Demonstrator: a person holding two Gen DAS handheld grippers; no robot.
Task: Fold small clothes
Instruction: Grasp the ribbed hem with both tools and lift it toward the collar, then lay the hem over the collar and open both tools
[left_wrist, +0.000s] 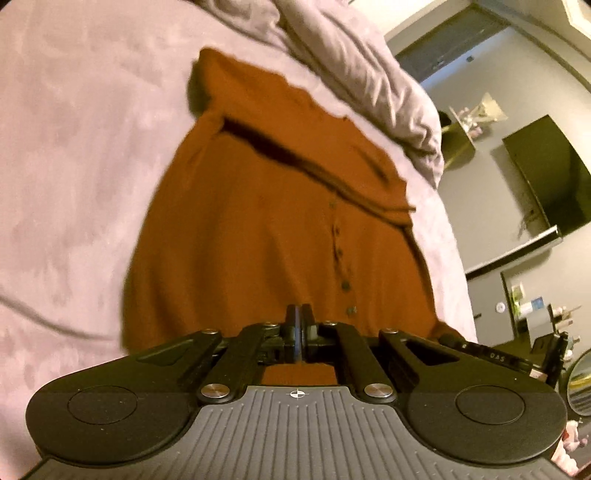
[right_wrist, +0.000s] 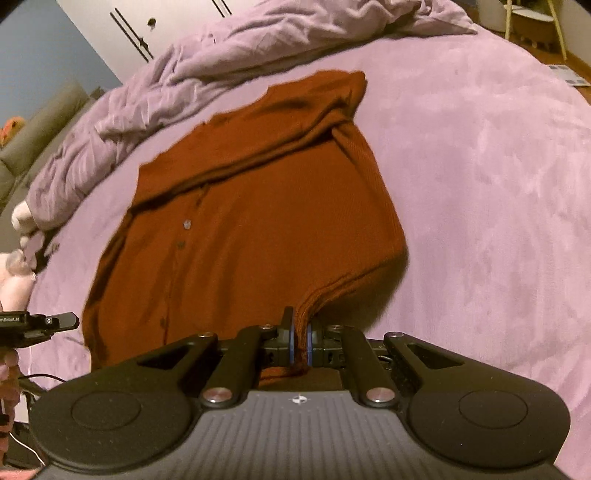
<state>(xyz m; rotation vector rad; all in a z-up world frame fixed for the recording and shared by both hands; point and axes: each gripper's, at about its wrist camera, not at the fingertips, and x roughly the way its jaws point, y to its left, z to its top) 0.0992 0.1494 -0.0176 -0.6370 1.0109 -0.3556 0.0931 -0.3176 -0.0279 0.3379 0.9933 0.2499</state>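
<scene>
A rust-orange buttoned knit top (left_wrist: 258, 229) lies spread on the lilac bed, its sleeves folded across the upper part. It also shows in the right wrist view (right_wrist: 251, 229). My left gripper (left_wrist: 300, 321) is shut at the top's near hem; its jaws are pressed together and the cloth runs under them. My right gripper (right_wrist: 300, 332) is shut on the top's near right hem corner, with orange cloth pinched between the blue pads and lifted slightly off the bed. The left gripper's tip shows at the left edge of the right wrist view (right_wrist: 55, 321).
A crumpled lilac duvet (right_wrist: 155, 85) lies bunched along the far side of the bed (right_wrist: 498, 184). A grey wall with a dark TV (left_wrist: 546, 177), shelf and small items is on the right in the left wrist view. A round mirror (left_wrist: 580, 384) stands at lower right.
</scene>
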